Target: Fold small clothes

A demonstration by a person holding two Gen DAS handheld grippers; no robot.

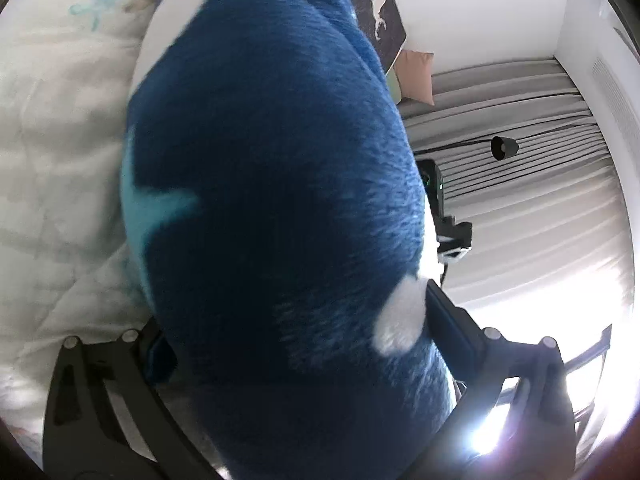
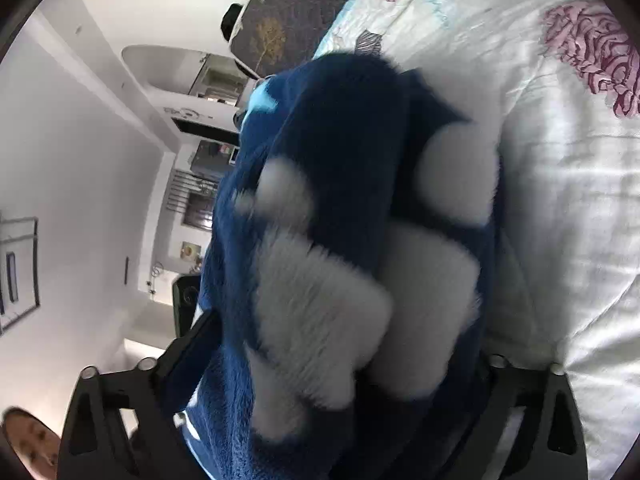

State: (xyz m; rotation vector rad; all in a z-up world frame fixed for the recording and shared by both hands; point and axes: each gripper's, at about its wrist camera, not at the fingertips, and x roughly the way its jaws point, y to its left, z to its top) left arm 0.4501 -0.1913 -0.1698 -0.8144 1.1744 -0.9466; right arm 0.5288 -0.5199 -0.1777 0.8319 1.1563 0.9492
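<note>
1. Filling the gap between your left gripper [image 1: 288, 344] jaws is a blue fleece garment [image 1: 272, 184] with white and pale turquoise patches. Your jaws stand fairly wide, pressed against the bunched fabric on both sides, so the cloth is clamped between them.
2. Your right gripper [image 2: 324, 360] shows the same condition: the blue fleece garment [image 2: 340, 160] is bundled between the jaws, which sit well apart and close on the thick fabric from either side.
3. Beyond your left jaws, to their left side, lies a white quilted bedspread [image 1: 56, 160]. To their right side hang grey pleated curtains [image 1: 520, 120], with a black lamp [image 1: 505, 147] in front.
4. Beyond your right jaws, to their right side, the floral bedspread [image 2: 560, 180] lies beneath the garment.
5. Ahead of both grippers sits a dark cushion with a horse motif [image 2: 288, 8].
</note>
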